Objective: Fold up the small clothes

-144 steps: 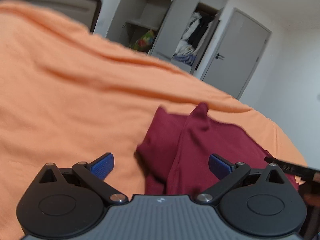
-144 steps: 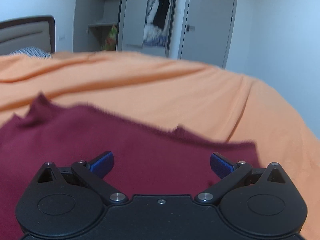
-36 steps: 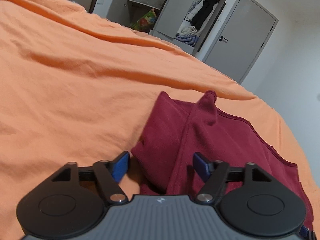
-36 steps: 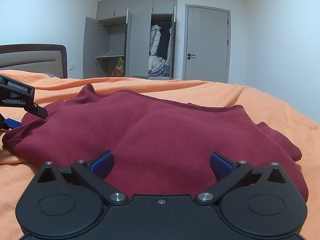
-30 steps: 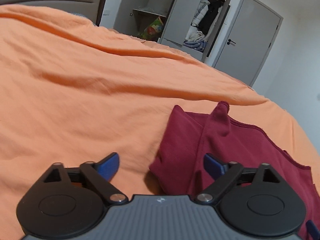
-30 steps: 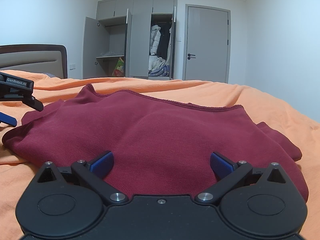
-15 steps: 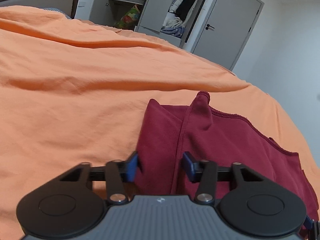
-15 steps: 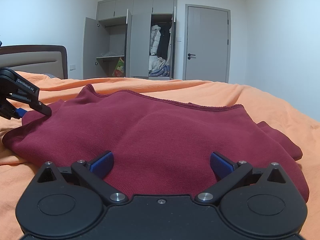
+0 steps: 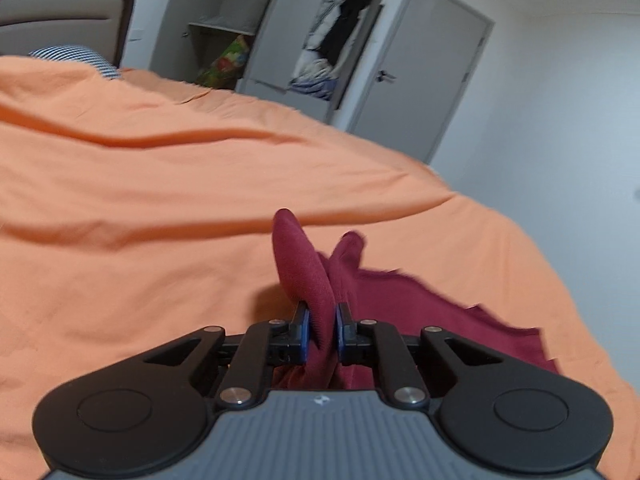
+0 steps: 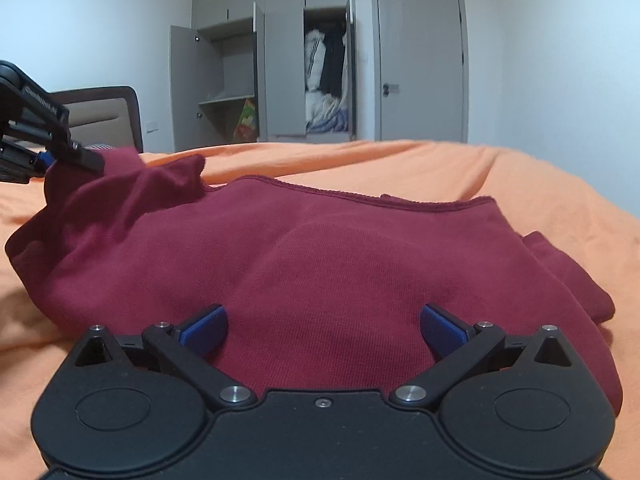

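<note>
A dark red garment point(image 10: 320, 264) lies bunched on the orange bed sheet point(image 10: 460, 172). My left gripper point(image 9: 321, 326) is shut on the garment's left edge point(image 9: 308, 276), and the pinched fold stands up above the sheet. From the right wrist view the left gripper point(image 10: 44, 158) shows at the far left, holding that corner raised. My right gripper point(image 10: 324, 330) hovers open low over the near side of the garment, with cloth under its blue pads point(image 10: 202, 326) and nothing between them.
The orange sheet point(image 9: 160, 220) covers the whole bed around the garment. A headboard point(image 9: 72, 12) and striped pillow point(image 9: 76, 58) stand at the far left. Beyond the bed are an open grey wardrobe point(image 10: 280, 76) with clothes and a closed door point(image 10: 420, 68).
My left gripper has shut on the garment's left edge and lifted it, so that corner now stands up off the sheet. The right gripper has stayed in place and open.
</note>
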The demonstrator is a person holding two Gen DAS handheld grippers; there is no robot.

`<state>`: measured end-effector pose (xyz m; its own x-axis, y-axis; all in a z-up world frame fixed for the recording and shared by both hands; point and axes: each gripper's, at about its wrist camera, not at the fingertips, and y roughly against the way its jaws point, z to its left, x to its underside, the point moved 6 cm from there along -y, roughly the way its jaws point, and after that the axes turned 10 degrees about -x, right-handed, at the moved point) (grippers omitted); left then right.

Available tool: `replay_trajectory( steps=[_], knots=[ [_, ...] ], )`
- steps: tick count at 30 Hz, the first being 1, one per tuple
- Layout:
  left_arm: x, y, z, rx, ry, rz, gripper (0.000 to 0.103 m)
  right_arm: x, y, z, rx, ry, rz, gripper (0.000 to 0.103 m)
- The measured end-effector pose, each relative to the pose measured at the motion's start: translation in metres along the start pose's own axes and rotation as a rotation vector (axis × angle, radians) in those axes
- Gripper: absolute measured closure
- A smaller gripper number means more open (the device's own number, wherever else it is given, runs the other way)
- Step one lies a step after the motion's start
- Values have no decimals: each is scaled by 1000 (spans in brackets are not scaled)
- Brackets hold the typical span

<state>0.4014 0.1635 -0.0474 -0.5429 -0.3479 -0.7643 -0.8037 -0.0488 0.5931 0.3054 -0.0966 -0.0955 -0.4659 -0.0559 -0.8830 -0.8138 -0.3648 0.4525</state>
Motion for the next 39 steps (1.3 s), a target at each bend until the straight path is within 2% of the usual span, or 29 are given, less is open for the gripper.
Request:
replay_trajectory(
  steps=[6,9,11,15,18,22,26,29,30,31,32,33,34,35,37,39],
  knots=[
    [-22,19,-58,112,-40,-5,91,-20,19,-11,-12,-18,-29,0],
    [-26,23,-102,193,-76,14,93,-22,37,-21,17,-4,-43,0],
    [-23,23,-137,254,-112,31,98,-19,50,-32,55,-1,-45,0],
    [0,20,-207,348,-208,71,100,-7,77,-48,134,-8,-39,0],
    [30,11,-252,398,-291,114,100,6,96,-59,194,-23,-25,0],
    [80,-8,-291,408,-394,198,100,22,111,-64,241,-59,-6,0],
    [115,-22,-294,405,-414,289,100,33,116,-61,250,-89,4,0],
    [120,-20,-285,425,-399,312,97,41,117,-57,246,-101,12,0],
    [117,-17,-276,443,-386,316,93,43,115,-54,245,-107,17,0],
    [117,-12,-276,455,-374,317,79,46,115,-53,245,-112,22,0],
    [114,-8,-273,462,-362,309,61,48,116,-53,246,-115,26,0],
    [106,-7,-275,466,-353,293,51,50,116,-50,247,-118,27,0],
    [101,-4,-274,466,-347,274,35,52,121,-55,246,-120,27,0],
    [97,0,-271,464,-341,250,30,53,120,-51,244,-119,26,0],
    [85,5,-269,454,-334,217,27,53,121,-43,238,-116,24,0],
    [74,11,-262,445,-311,196,17,50,124,-51,214,-120,21,0]
  ],
)
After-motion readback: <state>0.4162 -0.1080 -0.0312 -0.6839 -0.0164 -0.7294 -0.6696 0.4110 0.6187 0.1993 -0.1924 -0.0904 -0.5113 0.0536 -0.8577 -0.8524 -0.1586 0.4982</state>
